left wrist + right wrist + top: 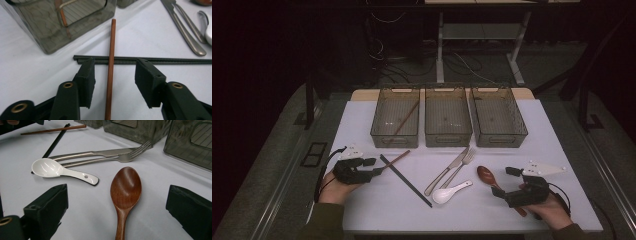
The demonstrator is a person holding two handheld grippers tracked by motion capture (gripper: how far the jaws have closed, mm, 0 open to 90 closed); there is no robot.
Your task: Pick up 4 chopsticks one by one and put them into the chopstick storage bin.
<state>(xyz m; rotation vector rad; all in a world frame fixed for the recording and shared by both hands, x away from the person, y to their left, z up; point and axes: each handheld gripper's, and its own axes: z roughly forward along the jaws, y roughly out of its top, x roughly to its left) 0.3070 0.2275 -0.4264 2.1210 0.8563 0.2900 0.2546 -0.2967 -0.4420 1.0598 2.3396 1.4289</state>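
just in front of the left basket (pixel 395 120), the light, stiff, slippery brown chopstick (pixel 110 72) lay across the black chopsticks (pixel 150 60), untouched between the left gripper (pixel 113 75)'s spread fingers, best pinched mid-shaft.

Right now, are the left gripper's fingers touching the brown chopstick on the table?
Apart. The left gripper view shows the brown chopstick running between the left gripper's fingers, with white table visible on both sides of it.
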